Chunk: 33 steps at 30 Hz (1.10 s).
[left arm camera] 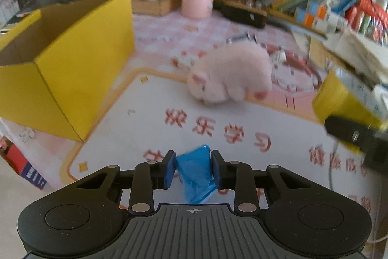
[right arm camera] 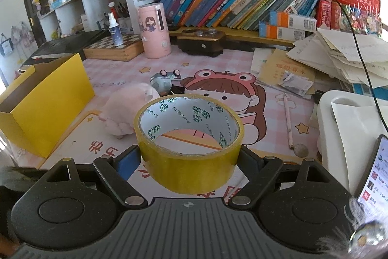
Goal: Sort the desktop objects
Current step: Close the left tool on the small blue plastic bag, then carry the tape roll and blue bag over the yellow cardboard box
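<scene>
Over desk mat (left arm camera: 145, 113) | left gripper (left arm camera: 193, 169) jaws pinching blue packet (left arm camera: 195, 174) | right gripper (right arm camera: 190, 157) jaws wide, clamping tape roll (right arm camera: 191, 162)

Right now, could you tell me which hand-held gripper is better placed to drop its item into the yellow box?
Left, probably. The left hand-held gripper, shut on the blue packet, has the yellow box close beside it. The right hand-held gripper, holding the tape roll, sits farther from the box.
</scene>
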{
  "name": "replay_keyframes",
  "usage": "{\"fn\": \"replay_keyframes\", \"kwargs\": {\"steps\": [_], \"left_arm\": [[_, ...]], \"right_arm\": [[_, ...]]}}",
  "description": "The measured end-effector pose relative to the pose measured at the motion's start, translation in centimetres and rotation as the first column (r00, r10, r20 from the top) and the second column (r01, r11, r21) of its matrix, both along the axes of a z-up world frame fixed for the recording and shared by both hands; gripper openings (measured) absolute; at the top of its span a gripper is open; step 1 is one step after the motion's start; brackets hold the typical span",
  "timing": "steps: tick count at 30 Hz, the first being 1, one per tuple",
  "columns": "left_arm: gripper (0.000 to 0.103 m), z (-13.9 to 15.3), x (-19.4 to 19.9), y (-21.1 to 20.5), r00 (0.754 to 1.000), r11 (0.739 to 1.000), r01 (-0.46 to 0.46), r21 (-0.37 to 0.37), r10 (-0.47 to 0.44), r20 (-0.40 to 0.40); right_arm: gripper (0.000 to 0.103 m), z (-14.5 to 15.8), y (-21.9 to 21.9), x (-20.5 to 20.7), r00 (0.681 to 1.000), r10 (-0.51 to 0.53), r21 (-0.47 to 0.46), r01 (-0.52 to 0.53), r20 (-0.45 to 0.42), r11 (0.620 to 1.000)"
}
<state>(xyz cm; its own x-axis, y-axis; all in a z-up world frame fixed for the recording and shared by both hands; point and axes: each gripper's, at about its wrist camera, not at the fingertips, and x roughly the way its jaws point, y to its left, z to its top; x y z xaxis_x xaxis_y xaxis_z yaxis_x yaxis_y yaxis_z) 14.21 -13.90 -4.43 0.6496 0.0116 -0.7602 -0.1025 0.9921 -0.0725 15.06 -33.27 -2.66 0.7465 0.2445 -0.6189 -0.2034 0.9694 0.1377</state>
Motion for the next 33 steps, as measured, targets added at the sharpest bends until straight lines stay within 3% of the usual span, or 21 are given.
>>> {"fn": "replay_keyframes", "kwargs": {"steps": [8, 15, 33], "left_arm": [[0.029, 2.2, -2.0, 1.8, 0.995, 1.000, -0.022, -0.022, 0.024, 0.098], [0.029, 2.6, -3.9, 4.2, 0.991, 0.999, -0.021, -0.029, 0.024, 0.133], [0.029, 3.7, -10.4, 16.9, 0.986, 0.998, 0.030, -0.060, -0.019, 0.164]], "right_arm": [[0.084, 0.2, 2.1, -1.0, 0.999, 0.048, -0.004, -0.048, 0.002, 0.999], [0.084, 0.5, 5.6, -2.6, 0.996, 0.091, -0.031, -0.091, 0.012, 0.995], [0.084, 1.5, 18.6, -10.8, 0.999, 0.048, -0.066, -0.047, 0.008, 0.997]]}}
